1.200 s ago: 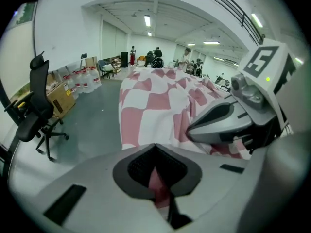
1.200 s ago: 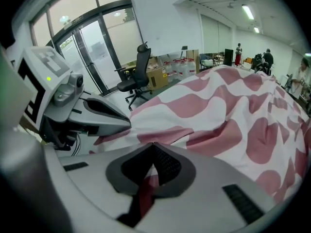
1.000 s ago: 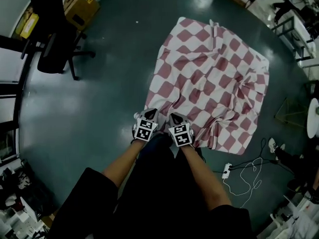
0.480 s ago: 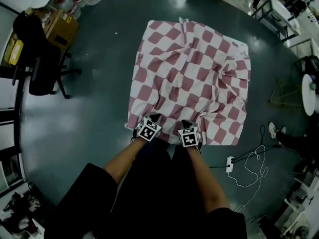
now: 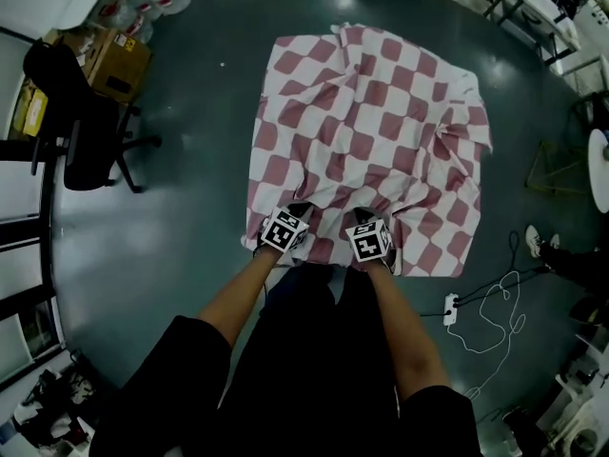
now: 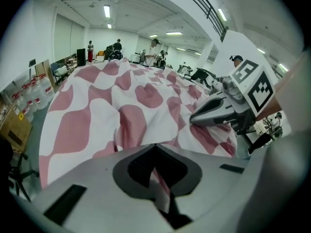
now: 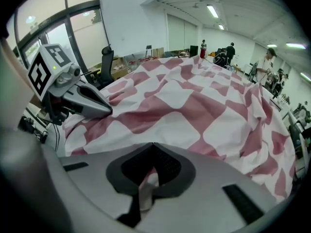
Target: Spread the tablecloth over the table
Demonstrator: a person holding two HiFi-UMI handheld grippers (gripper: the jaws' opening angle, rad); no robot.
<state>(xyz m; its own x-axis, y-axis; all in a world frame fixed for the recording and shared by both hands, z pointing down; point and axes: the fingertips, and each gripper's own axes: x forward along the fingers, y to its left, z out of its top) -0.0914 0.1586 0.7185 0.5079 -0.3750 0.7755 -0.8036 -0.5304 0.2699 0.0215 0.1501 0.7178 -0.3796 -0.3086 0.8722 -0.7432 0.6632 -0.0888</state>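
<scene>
Tablecloth: the red-and-white checked tablecloth (image 5: 366, 131) lies opened out to the right of the office chair (image 5: 90, 146), well apart from it. We judge it is draped over the table, which is hidden beneath.
Left gripper: the left gripper (image 5: 297, 211) is clamped tight on a pinch of the near hem, at the end closer to the office chair.
Right gripper: the right gripper (image 5: 362, 217) is likewise closed down on a fold of hem, just beside the left one on the side away from the office chair.
Step in hand: we judge we are drawing the near hem toward us to settle the cloth.
How to do it well: we pull both hands evenly and low, then part them along the hem so the bunching between them flattens.
Watch: creases crowd the side farthest from the office chair, and a one-sided tug would likely drag the cloth askew.
</scene>
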